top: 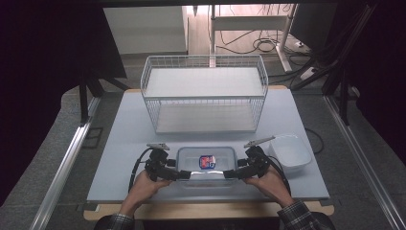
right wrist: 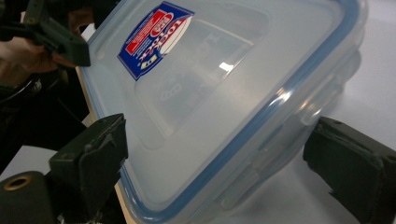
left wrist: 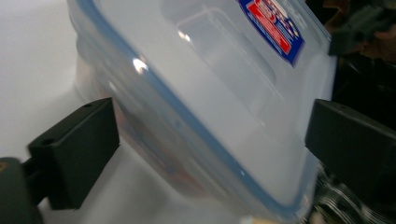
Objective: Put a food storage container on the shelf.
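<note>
A clear plastic container (top: 207, 165) with a blue-rimmed lid and a red-and-blue label (top: 207, 161) sits on the pale table top (top: 129, 143) near its front edge. My left gripper (top: 184, 174) is at the container's left front corner and my right gripper (top: 231, 173) at its right front corner. In the left gripper view the container (left wrist: 210, 93) lies between the wide-spread jaws of the left gripper (left wrist: 210, 123). In the right gripper view the container (right wrist: 224, 93) sits between the jaws of the right gripper (right wrist: 215, 144), with a gap showing at the right-hand jaw.
A white wire basket (top: 205, 91) stands at the back middle of the table. An empty clear tub (top: 289, 152) without a lid sits just right of my right gripper. Cables lie on the floor beyond the table.
</note>
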